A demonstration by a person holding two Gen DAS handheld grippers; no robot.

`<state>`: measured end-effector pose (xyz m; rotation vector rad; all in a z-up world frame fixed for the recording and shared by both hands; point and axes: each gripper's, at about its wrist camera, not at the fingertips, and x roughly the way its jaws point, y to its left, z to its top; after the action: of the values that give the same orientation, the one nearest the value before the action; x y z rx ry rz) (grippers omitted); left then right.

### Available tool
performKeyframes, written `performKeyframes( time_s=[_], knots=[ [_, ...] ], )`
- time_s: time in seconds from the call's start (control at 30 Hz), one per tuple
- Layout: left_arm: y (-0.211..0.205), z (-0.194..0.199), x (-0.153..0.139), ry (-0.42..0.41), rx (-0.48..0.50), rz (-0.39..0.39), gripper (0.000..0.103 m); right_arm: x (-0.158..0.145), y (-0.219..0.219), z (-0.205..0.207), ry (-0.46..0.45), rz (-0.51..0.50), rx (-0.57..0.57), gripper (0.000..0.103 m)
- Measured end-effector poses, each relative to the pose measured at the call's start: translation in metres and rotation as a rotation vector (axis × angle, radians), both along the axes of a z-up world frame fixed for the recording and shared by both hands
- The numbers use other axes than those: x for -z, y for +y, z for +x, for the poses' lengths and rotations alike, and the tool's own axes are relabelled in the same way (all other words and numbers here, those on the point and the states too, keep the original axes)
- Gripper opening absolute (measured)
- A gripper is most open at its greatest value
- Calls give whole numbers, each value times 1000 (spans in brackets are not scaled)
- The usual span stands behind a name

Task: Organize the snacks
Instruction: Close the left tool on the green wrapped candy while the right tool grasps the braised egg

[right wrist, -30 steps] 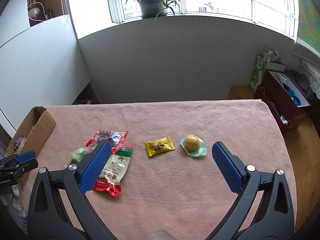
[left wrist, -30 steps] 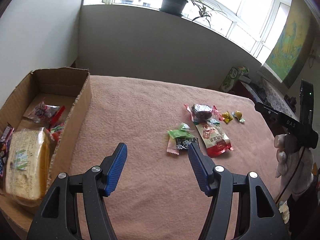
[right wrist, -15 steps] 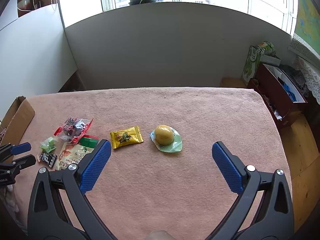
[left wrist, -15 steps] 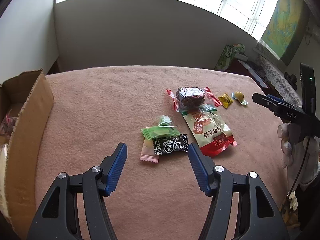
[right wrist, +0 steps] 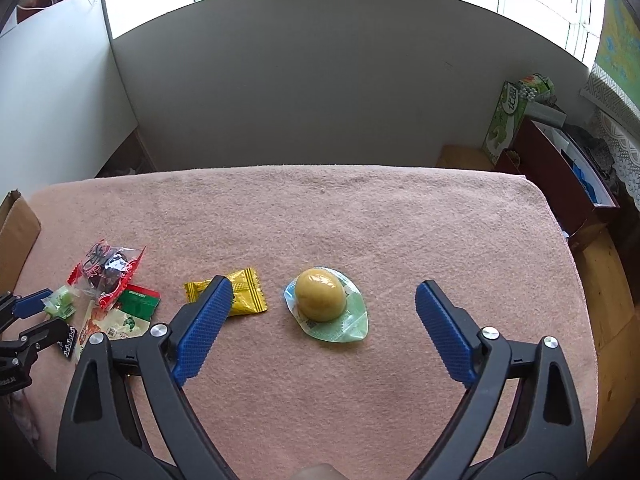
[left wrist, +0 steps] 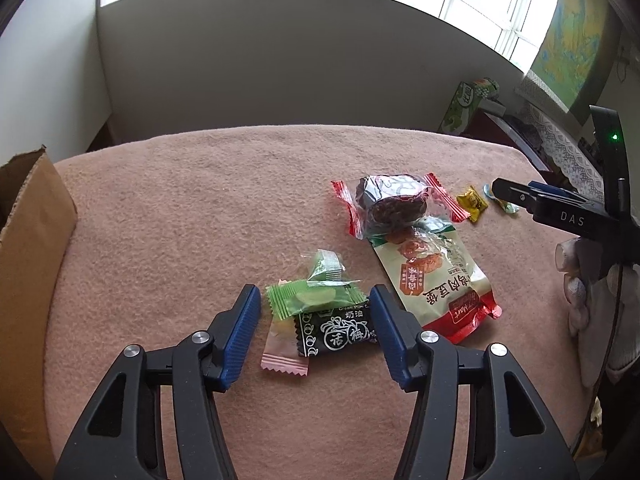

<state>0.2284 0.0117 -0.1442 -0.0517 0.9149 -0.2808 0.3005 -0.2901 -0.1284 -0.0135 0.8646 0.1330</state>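
Observation:
My left gripper (left wrist: 314, 304) is open, its jaws either side of a small pile: a green candy wrapper (left wrist: 316, 299), a black plum candy (left wrist: 340, 332) and a pink wrapper (left wrist: 280, 350). Beyond lie a red-and-white pouch (left wrist: 436, 284) and a red-edged dark cake pack (left wrist: 394, 202). My right gripper (right wrist: 322, 300) is open around a yellow ball snack on a green wrapper (right wrist: 322, 302); a yellow candy (right wrist: 244, 296) lies by its left finger. The cardboard box (left wrist: 28, 240) stands at the left.
The pink cloth-covered table (right wrist: 360, 216) ends at a grey wall behind. The right gripper shows in the left wrist view (left wrist: 560, 212), held by a gloved hand. A green carton (right wrist: 510, 116) and a dark red box (right wrist: 560, 176) stand off the table's right side.
My left gripper moved right and forward from the box to straddle the candy pile. My right gripper moved forward and centred on the yellow ball snack. Both stayed open.

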Motion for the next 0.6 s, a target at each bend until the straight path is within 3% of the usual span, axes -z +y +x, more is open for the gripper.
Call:
performKeyframes(
  time_s=[0.17,0.27,0.43,0.5,0.6],
  knots=[
    [0,2,1,-13,-7,-3,48,3,2,5,9,-7,-6,92],
    [-1,0,0,-23,-5,0,41,7,3,8,27,-8,-14,82],
    [-1,1,0,-25,0,1,37,8,2,8,29,4,-12,79],
    [-1,2,1,-26,-2,-2,36,9,-1,9,36,6,-10,69],
    [0,2,0,-26,-3,-3,33,9,-3,10,35,9,-8,68]
  ],
)
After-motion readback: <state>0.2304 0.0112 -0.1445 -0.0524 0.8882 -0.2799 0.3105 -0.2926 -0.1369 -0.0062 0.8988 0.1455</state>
